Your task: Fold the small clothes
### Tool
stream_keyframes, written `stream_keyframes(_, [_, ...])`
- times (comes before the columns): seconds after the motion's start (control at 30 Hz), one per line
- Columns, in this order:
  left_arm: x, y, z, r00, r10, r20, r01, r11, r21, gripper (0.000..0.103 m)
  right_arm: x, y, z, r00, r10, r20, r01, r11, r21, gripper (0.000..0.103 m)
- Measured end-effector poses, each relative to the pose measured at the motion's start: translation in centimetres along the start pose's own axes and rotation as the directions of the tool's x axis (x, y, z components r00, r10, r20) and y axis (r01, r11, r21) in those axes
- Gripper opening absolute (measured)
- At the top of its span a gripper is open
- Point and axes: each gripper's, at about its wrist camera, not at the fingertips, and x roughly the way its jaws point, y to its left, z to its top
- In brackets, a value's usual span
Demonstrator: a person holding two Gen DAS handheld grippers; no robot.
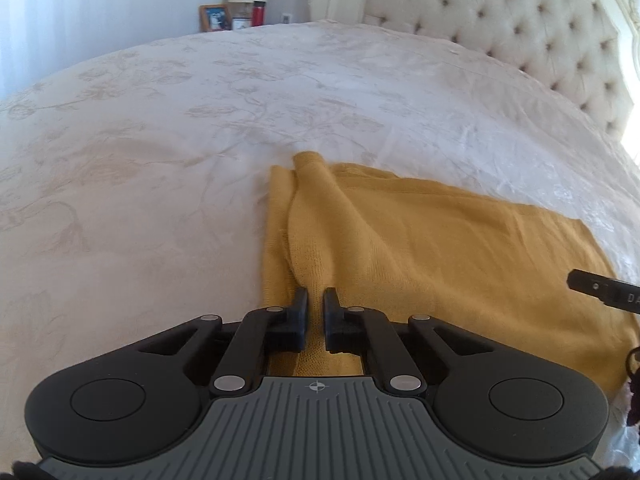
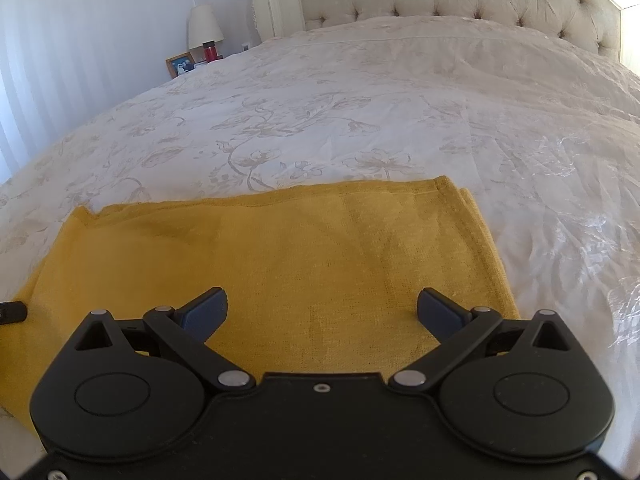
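Fingers on my left gripper [image 1: 315,295] pinch a raised ridge of the mustard-yellow knitted garment [image 1: 420,248] lying on the white floral bedspread [image 1: 200,120], my right gripper [image 2: 322,300] gaping above it, so I fear that thin pinch slipping or dragging the fold askew.

You are viewing mustard-yellow knit garment [image 1: 420,240], plain, no print. Bedspread [image 1: 200,100] showing white with pale beige floral-vine pattern. Headboard [image 1: 520,28] showing cream, button-tufted diamond grid. You are holding left gripper [image 1: 315,304], black with grey ribbed plate; right gripper [image 2: 322,308] black, pads dark blue. Lampshade [image 2: 205,26] appearing off-white; bottle [image 1: 259,13] red, black cap; picture frame [image 1: 215,17] orange-brown wood.
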Motion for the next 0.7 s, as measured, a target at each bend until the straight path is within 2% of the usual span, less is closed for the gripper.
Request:
stream_keyframes(0.1, [0.4,1.1,-0.3,0.999,-0.002,-0.034,-0.001,0.998,-0.068,0.008,0.1,-0.3,0.0,1.000,-0.016,-0.008,0.016,1.000,0.007,0.102])
stream_keyframes(0.27, [0.7,0.8,-0.1,0.999,0.014,-0.038,-0.017,0.997,-0.077,0.014,-0.1,-0.5,0.1,1.000,-0.029,0.001,0.029,1.000,0.008,0.102])
stream_keyframes(0.37, [1.1,1.0,0.1,0.999,-0.033,-0.039,0.030,0.995,-0.093,0.032,-0.1,-0.3,0.0,1.000,-0.018,-0.003,0.018,1.000,0.001,0.102])
stream_keyframes(0.4, [1.4,1.0,0.4,0.998,-0.037,-0.043,0.033,0.995,-0.096,0.034,0.0,-0.2,0.0,1.000,-0.016,-0.005,0.016,1.000,-0.004,0.102])
stream_keyframes(0.57, [3.3,0.5,2.3,0.999,0.008,-0.037,-0.011,0.997,-0.075,0.036,0.2,-0.1,0.0,1.000,-0.011,-0.012,0.011,1.000,-0.006,0.102])
stream_keyframes(0.7, [4.9,0.0,3.7,0.996,0.080,-0.032,-0.080,0.997,-0.018,0.039,0.3,-0.3,0.1,1.000,-0.014,-0.012,0.014,1.000,0.002,0.102])
